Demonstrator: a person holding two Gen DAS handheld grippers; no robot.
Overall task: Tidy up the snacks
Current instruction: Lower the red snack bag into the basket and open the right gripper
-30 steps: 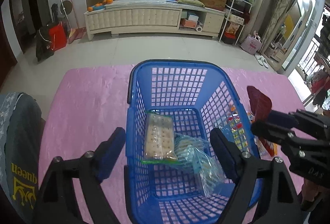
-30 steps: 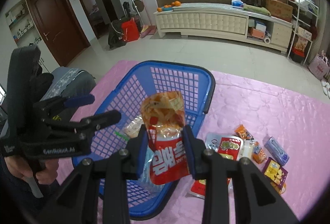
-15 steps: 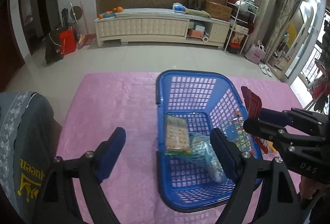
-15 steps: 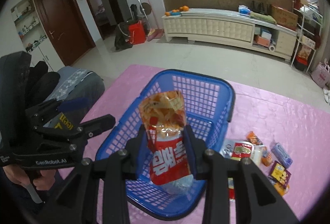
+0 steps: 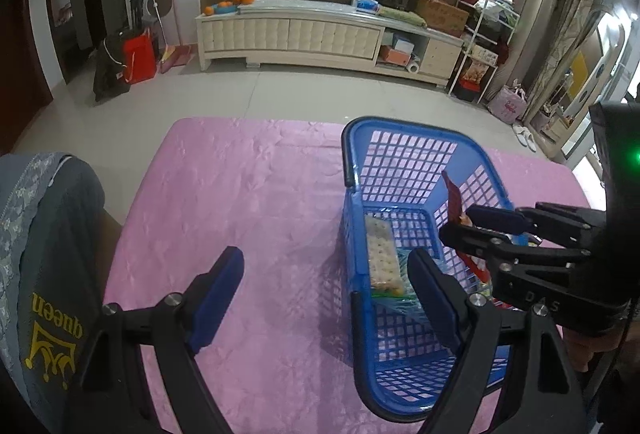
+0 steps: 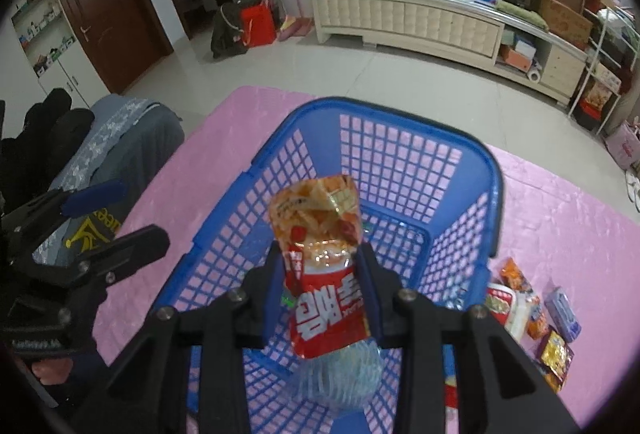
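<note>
A blue plastic basket (image 5: 400, 138) (image 6: 400, 122) stands on the pink tablecloth (image 5: 248, 194). It holds a cracker pack (image 5: 382, 254) and a clear bluish bag (image 6: 340, 378). My right gripper (image 6: 320, 274) is shut on a red snack packet (image 6: 324, 262) and holds it above the basket; it also shows in the left wrist view (image 5: 472, 222). My left gripper (image 5: 324, 298) is open and empty, straddling the basket's left wall. Several loose snack packs (image 6: 532, 322) lie on the cloth right of the basket.
A grey chair back with a yellow crown print (image 5: 44, 266) stands at the table's left edge. A white cabinet (image 5: 320, 34) lines the far wall across the tiled floor.
My right gripper has carried the red packet from beside the basket to above it. My left gripper has drawn back and to the left, so the basket sits further right in its view.
</note>
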